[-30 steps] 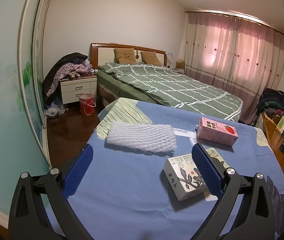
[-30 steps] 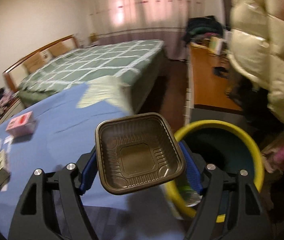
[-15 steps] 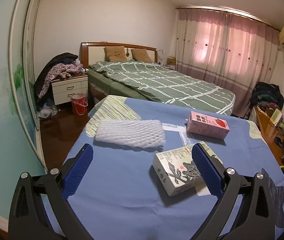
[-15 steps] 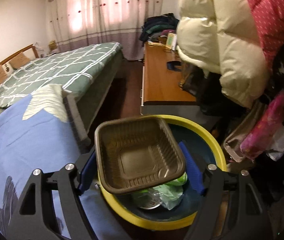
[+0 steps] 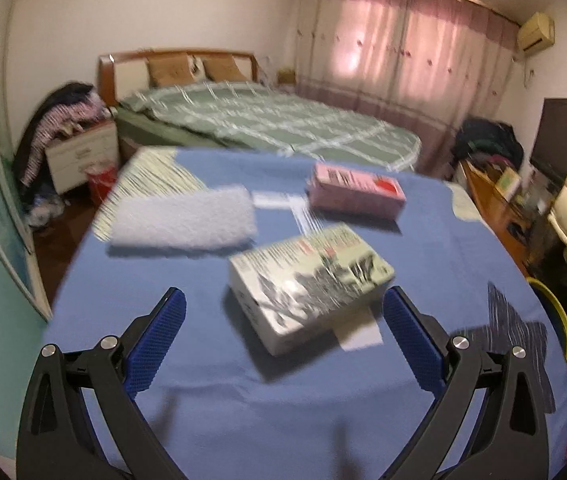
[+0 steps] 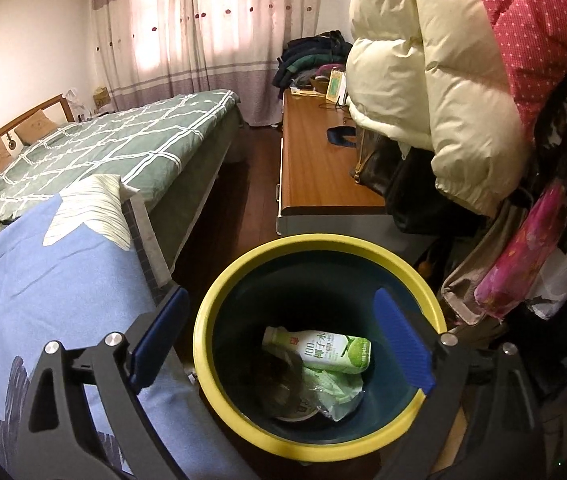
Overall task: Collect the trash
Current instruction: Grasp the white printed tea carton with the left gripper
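While the right gripper (image 6: 279,340), jaws opening and empty, hangs over the yellow-rimmed dark round bin (image 6: 219,280) to drop trash, the released left gripper (image 5: 283,340) brackets the white printed carton (image 5: 307,280) on the blue-clothed bench (image 5: 163,280).

bottle (image 6: 323,350) in bin (image 6: 243,264) — bin right of table (image 6: 43,280).

Left wrist view looks down over the blue table (image 5: 211,400); right view looks into the bin (image 6: 219,292); both share the bed (image 5: 283,128).
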### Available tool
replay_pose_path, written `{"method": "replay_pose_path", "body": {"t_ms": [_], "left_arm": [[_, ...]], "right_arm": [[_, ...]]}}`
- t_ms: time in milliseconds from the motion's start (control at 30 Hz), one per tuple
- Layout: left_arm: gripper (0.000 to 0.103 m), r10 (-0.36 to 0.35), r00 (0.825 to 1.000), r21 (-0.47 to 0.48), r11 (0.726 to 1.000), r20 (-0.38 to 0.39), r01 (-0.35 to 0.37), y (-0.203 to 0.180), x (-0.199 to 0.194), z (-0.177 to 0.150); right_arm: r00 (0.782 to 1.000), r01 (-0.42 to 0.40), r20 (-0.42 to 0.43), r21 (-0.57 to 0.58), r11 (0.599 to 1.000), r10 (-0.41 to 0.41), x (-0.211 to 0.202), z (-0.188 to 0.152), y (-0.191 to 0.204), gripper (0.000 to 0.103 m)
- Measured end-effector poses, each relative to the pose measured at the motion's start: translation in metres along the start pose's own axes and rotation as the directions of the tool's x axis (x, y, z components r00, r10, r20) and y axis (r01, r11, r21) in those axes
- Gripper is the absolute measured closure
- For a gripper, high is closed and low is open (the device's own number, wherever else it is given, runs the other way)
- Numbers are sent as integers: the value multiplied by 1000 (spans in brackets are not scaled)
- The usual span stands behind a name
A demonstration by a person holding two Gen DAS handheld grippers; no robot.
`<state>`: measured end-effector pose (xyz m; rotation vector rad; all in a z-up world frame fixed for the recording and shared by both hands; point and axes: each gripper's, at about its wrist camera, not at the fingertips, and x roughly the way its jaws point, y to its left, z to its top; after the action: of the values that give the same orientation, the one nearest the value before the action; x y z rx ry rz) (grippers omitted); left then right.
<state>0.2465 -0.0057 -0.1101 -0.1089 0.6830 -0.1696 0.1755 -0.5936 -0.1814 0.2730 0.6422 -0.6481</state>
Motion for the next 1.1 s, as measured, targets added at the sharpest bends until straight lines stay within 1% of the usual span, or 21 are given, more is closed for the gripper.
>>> {"method": "replay_pose_path", "body": {"t_ms": [67, 133, 167, 233, 367, 433, 500, 600, 633, 667, 700, 767, 800, 833, 867, 967, 1033, 1100], "left_arm": [[6, -14, 998, -3, 1000, -57, 14, -3, 13, -2], [6, -18, 995, 0, 1000, -93, 18, -4, 23, -5], [6, -35, 993, -2, 999, -115, 35, -7, 28, -5], [6, -62, 989, -1, 998, -131, 63, -12, 33, -6], [6, -95, 980, 21, 995, -172, 100, -30, 43, -8], [6, -115, 976, 36, 992, -187, 124, -43, 46, -9], [6, -159, 966, 46, 984, -205, 172, -60, 46, -10], [6, -224, 945, 83, 965, -237, 250, -91, 49, -15], [6, -232, 942, 107, 959, -244, 264, -101, 49, -16], [6, -229, 943, 124, 956, -243, 265, -107, 48, -17], [6, -218, 949, 139, 957, -230, 254, -111, 45, -16], [6, -177, 966, 156, 966, -188, 208, -111, 37, -11], [6, -133, 978, 167, 973, -162, 160, -108, 34, -6], [6, -72, 988, 178, 979, -140, 97, -104, 33, -2], [6, -45, 990, 182, 981, -133, 69, -102, 32, 1], [5, 7, 986, 175, 984, -167, 23, -92, 44, 14], [5, 52, 978, 196, 980, -200, -12, -90, 59, 22], [5, 77, 973, 214, 976, -218, -29, -90, 72, 28]], "right_arm": [[1000, -3, 2, 2, 1000, 3, -1, 0, 0, 13], [1000, -14, 4, 8, 1000, 14, -1, 0, -1, 13], [1000, -18, 4, 10, 1000, 17, -1, 0, -1, 13], [1000, -28, 4, 11, 1000, 28, -1, 0, 0, 13], [999, -47, 2, 18, 999, 47, -1, 0, -1, 13], [999, -53, 4, 20, 998, 53, -1, 0, -2, 13], [998, -58, 6, 21, 998, 58, -2, 0, -1, 13], [998, -62, 7, 18, 998, 62, -2, 0, 0, 12], [998, -64, 7, 16, 998, 63, -2, 0, 0, 12], [998, -65, 8, 15, 998, 65, -2, 0, 0, 12], [998, -67, 8, 16, 998, 67, -2, 0, 0, 12], [998, -70, 9, 18, 997, 70, -3, -1, 0, 11], [998, -70, 8, 17, 997, 70, -3, -1, 0, 11], [997, -74, 6, 18, 997, 74, -2, -1, 1, 11], [997, -76, 5, 17, 997, 76, -2, 0, 2, 11], [997, -79, 9, 13, 997, 79, -4, 0, 4, 11], [997, -80, 8, 15, 997, 80, -3, 0, 3, 11], [997, -81, 8, 15, 997, 81, -3, 0, 3, 11]]}}
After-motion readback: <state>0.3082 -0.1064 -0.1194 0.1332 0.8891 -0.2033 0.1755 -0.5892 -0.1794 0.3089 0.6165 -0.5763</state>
